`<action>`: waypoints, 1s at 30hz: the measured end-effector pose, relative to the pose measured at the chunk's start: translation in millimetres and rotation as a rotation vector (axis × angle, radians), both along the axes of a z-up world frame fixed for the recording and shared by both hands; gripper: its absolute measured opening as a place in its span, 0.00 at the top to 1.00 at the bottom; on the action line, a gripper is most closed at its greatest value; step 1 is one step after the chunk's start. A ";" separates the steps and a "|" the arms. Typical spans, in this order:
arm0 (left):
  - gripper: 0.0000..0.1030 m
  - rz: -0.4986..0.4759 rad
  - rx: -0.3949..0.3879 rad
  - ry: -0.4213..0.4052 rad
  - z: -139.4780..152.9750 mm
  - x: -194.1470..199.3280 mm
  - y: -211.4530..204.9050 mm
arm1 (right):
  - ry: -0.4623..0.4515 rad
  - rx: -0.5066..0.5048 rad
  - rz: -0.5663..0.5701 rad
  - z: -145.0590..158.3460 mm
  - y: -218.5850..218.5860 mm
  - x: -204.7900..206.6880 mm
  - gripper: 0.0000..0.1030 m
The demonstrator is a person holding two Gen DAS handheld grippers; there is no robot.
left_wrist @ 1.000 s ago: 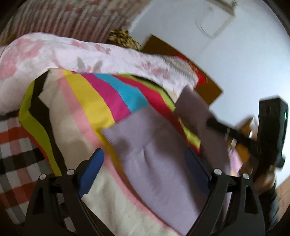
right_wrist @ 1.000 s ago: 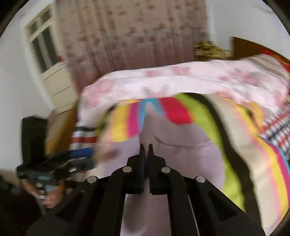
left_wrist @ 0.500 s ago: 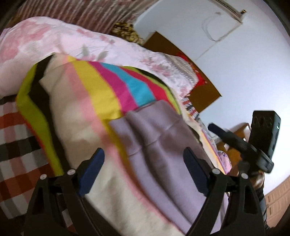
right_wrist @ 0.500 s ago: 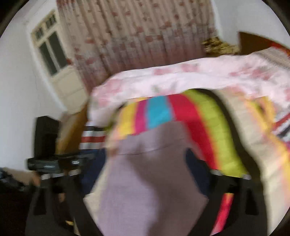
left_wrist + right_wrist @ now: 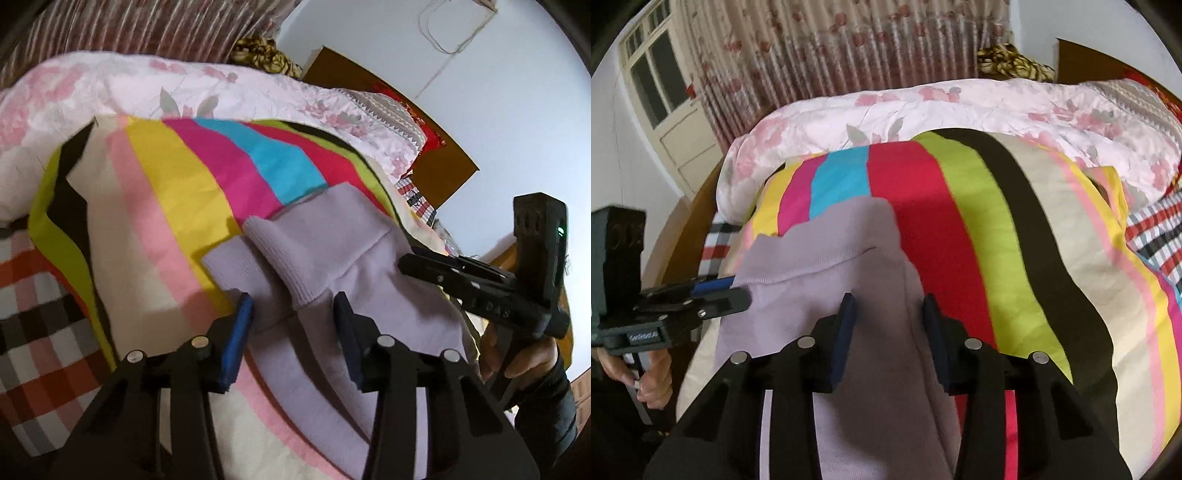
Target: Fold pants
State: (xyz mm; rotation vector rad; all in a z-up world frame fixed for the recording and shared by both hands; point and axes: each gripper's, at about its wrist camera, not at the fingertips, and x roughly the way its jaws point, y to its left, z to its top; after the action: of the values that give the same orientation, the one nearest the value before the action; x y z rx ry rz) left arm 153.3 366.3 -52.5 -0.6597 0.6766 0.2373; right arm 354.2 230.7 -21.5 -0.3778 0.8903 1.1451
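Lilac pants (image 5: 332,258) lie folded on a striped blanket, with a ribbed cuff (image 5: 284,266) on top. My left gripper (image 5: 291,299) hovers low over that cuff. Its jaws are closing with the cuff between them, and the blue pads (image 5: 240,328) stand clear of the cloth. My right gripper (image 5: 888,301) straddles the right edge of the pants (image 5: 820,295). Its jaws are closing around a fold of the fabric, with a gap still showing at the pads. Each gripper also shows in the other's view, the right gripper (image 5: 410,264) and the left gripper (image 5: 738,291).
The striped blanket (image 5: 979,229) covers a bed, over a checked sheet (image 5: 44,314). A pink flowered quilt (image 5: 923,107) is heaped behind. Beyond are a curtain (image 5: 812,48), a door (image 5: 665,110) and a wooden headboard (image 5: 439,173). A hand (image 5: 517,362) holds the right gripper's handle.
The right gripper went from shut to wide, then narrowed and sank toward the pants. The left jaws narrowed over the cuff. The lifted pant leg now lies folded on the pants.
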 end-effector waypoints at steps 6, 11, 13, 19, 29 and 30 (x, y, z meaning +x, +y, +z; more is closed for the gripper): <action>0.62 -0.002 -0.016 0.027 -7.5 16.8 2.0 | -0.002 -0.008 -0.016 -2.0 -2.6 0.9 0.64; 0.91 -0.012 0.024 -0.045 10.9 6.7 -7.3 | -0.076 0.035 -0.009 10.0 -6.5 -15.4 0.87; 0.91 0.002 0.040 -0.080 23.0 -6.9 -9.9 | -0.094 0.081 0.006 29.2 -8.2 -26.3 0.88; 0.91 0.022 -0.085 -0.028 -3.9 -13.1 18.0 | -0.092 0.007 0.048 21.9 15.8 -34.5 0.88; 0.26 0.098 0.062 -0.054 16.7 -25.3 17.7 | -0.095 0.019 -0.053 35.0 -28.5 -39.5 0.35; 0.23 0.087 0.093 -0.064 26.1 -28.9 11.6 | -0.117 0.008 -0.055 41.6 -38.4 -47.7 0.35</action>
State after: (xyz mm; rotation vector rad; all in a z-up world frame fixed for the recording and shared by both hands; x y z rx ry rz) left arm 124.4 377.9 -26.4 -0.6061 0.5727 0.3250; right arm 306.5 192.3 20.1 -0.4068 0.7885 1.0646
